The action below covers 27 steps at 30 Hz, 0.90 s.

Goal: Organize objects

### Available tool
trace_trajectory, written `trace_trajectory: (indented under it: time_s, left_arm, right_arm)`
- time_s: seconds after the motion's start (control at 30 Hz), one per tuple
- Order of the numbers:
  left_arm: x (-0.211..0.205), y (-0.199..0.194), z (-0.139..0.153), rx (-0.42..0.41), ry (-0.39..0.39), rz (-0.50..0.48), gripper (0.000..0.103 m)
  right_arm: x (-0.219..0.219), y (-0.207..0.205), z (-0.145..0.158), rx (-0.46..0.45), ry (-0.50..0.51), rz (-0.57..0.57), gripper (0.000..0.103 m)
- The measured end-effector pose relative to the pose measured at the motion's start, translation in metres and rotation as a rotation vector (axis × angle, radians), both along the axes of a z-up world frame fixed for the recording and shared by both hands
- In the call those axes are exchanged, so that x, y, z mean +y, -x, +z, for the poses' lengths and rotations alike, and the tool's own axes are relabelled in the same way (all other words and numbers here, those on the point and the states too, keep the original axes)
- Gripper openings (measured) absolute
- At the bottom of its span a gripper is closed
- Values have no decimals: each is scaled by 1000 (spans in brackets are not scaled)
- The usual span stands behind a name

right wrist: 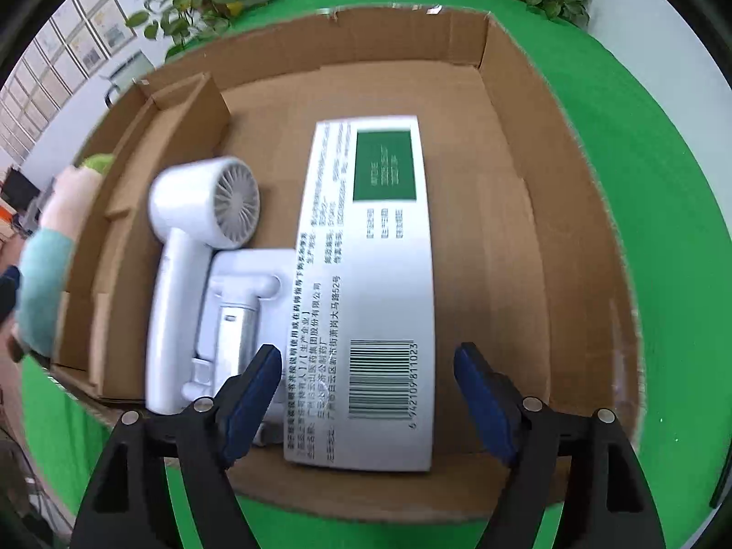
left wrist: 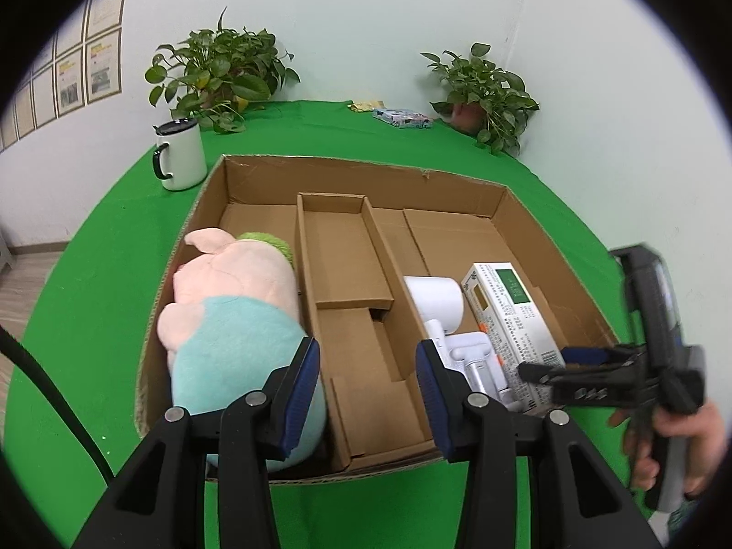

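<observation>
White carton (right wrist: 366,293) is laid flat beside the hair dryer (right wrist: 201,251), filling the right compartment; right gripper (right wrist: 368,393) jaws are spread clear of it, left gripper (left wrist: 366,393) jaws are parted, empty.

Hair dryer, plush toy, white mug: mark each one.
hair dryer (right wrist: 201,210), right wrist view, on its round head.
plush toy (left wrist: 228,302), left wrist view, on its pink and teal body.
white mug (left wrist: 183,160), left wrist view, on its side wall.
</observation>
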State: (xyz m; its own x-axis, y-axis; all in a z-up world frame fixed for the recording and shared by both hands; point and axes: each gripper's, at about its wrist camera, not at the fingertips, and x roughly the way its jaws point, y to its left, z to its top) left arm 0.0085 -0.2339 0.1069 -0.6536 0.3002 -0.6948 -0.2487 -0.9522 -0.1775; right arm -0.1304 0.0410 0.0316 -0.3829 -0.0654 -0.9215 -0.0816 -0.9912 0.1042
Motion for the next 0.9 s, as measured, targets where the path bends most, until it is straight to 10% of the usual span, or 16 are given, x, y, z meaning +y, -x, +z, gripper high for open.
trace_trajectory:
  time_s: [0.37, 0.63, 0.9]
  left_arm:
    - [-22, -15, -8, 48, 30, 63, 44]
    - [-35, -41, -6, 224, 83, 174, 73]
    - [21, -44, -39, 283, 162, 157, 80]
  right_arm:
    - [-6, -5, -9, 13, 3, 32, 66]
    - [-20, -90, 30, 550, -119, 18, 102]
    - [-29, -107, -7, 641, -204, -38, 102]
